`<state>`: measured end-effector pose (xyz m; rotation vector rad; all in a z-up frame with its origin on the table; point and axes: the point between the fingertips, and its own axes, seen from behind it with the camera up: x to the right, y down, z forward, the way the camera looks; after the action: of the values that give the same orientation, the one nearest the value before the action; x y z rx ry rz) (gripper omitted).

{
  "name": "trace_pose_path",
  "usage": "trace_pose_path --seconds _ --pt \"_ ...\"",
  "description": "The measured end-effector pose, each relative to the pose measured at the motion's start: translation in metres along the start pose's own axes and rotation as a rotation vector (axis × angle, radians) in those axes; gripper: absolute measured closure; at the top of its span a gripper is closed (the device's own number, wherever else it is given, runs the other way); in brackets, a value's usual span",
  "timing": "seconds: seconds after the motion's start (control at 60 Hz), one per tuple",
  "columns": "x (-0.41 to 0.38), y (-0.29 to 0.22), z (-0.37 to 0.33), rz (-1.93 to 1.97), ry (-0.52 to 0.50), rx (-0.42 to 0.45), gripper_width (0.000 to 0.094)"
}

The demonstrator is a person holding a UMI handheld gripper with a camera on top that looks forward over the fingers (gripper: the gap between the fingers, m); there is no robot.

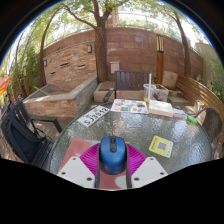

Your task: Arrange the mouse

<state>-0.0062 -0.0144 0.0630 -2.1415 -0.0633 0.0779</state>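
Observation:
A blue computer mouse sits between my gripper's two fingers, its nose pointing away from me. The magenta pads press against both of its sides, so the gripper is shut on it. The mouse is over the near part of a round glass table. I cannot tell whether it rests on the glass or is held just above it.
On the table beyond the fingers lie a yellow square pad, a white printed sheet, flat books or papers and a white container. A black chair stands to the left. Beyond are a brick planter and a brick wall.

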Motion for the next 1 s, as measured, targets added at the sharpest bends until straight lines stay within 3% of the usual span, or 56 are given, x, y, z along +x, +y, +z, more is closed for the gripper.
trace_pose_path --seconds 0.05,0.217,0.267,0.317,0.367,0.7,1.0 --pt "-0.009 0.022 0.009 -0.018 -0.001 -0.045 0.0578" --pt "-0.022 0.064 0.034 -0.026 -0.017 -0.133 0.0399" --pt "-0.024 0.064 0.023 -0.036 -0.001 -0.129 0.0276" --pt "-0.027 0.056 0.007 -0.053 0.004 -0.121 0.0078" --pt "-0.027 0.041 -0.008 -0.062 0.003 -0.11 0.0108" --pt "-0.053 -0.022 -0.165 -0.097 0.058 -0.058 0.0084" --pt "-0.053 -0.01 -0.236 -0.094 0.099 -0.072 0.0088"
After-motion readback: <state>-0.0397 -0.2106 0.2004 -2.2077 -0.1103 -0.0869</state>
